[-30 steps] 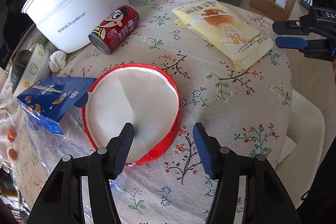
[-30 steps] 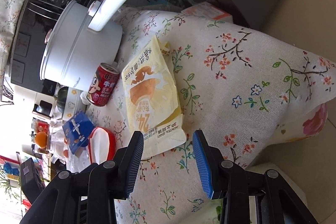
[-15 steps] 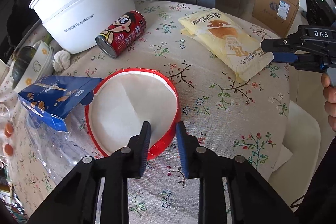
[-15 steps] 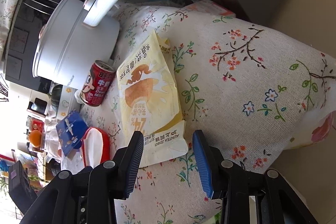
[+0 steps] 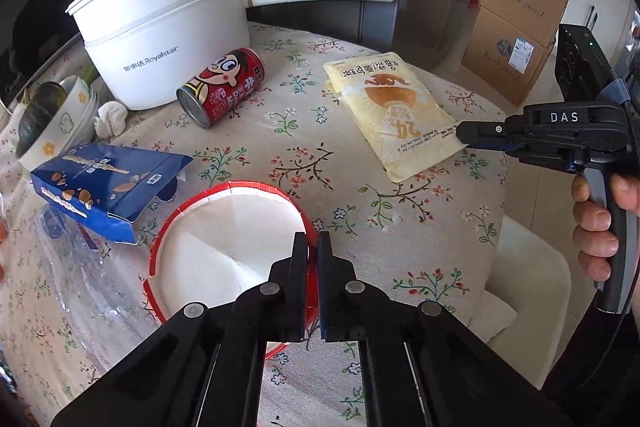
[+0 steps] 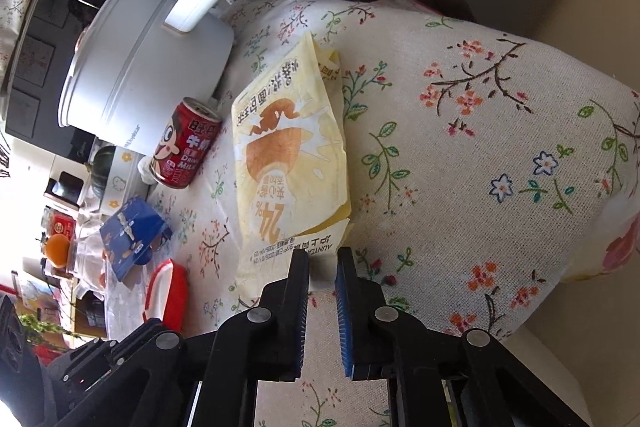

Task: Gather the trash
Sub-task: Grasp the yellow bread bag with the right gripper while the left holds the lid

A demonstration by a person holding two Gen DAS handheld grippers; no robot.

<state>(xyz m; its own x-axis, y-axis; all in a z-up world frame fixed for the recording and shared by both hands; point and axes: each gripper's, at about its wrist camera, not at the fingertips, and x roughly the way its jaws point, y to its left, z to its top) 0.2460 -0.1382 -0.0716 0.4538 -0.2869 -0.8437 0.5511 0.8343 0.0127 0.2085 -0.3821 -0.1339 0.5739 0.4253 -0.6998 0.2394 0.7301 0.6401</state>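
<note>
My left gripper (image 5: 312, 247) is shut on the near rim of a red-rimmed white paper bowl (image 5: 208, 259) on the floral tablecloth. My right gripper (image 6: 323, 259) is nearly closed around the near corner of a yellow bread wrapper (image 6: 288, 163), which also shows in the left wrist view (image 5: 394, 119); whether the pads touch it I cannot tell. A red drink can (image 5: 222, 93) lies on its side beside the pot. A blue snack box (image 5: 104, 183) lies open at the left, on clear plastic wrap (image 5: 68, 267).
A white Royalstar pot (image 5: 164, 39) with a long handle stands at the back. Stacked bowls (image 5: 56, 123) and a crumpled tissue (image 5: 112, 117) sit at the left edge. Cardboard boxes (image 5: 516, 31) stand on the floor beyond the table's right edge.
My left jaws closed from wide open onto the bowl's rim. My right gripper moved in to the wrapper's corner and its jaws narrowed around it.
</note>
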